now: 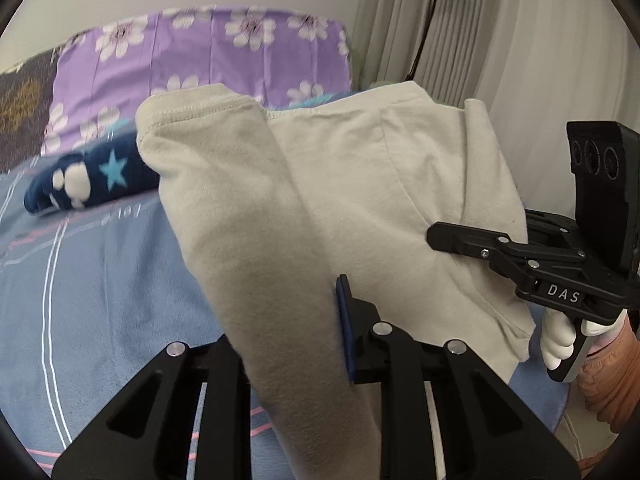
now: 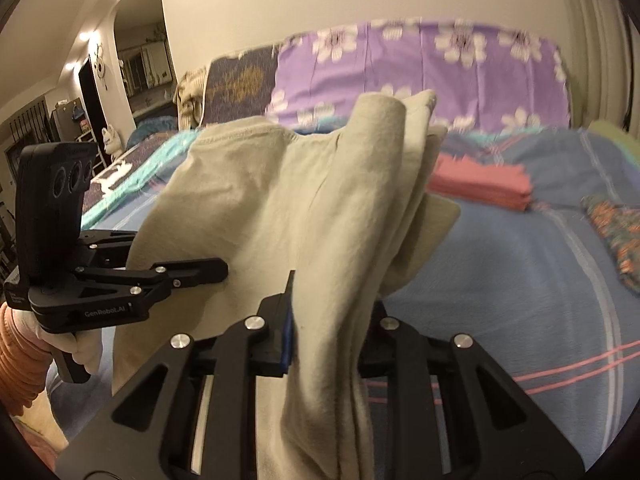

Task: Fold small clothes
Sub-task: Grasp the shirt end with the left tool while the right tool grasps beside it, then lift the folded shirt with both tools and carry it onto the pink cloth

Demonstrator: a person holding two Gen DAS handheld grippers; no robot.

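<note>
While both black two-finger grippers, left [image 1: 304,320] and right [image 2: 328,312], clench opposite edges of a beige cotton garment [image 1: 320,184], it hangs lifted above the blue striped bedspread [image 1: 100,300], near folded pink cloth [image 2: 484,188].

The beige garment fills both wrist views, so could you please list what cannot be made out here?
- Left wrist view: the beige garment hides one finger of the left tongs; only the blue-padded finger shows.
- Right wrist view: the cloth covers the far finger of the right tongs.
- Navy star-print cloth: partly behind the garment, type unclear.
- Pink folded stack: blurred.
</note>
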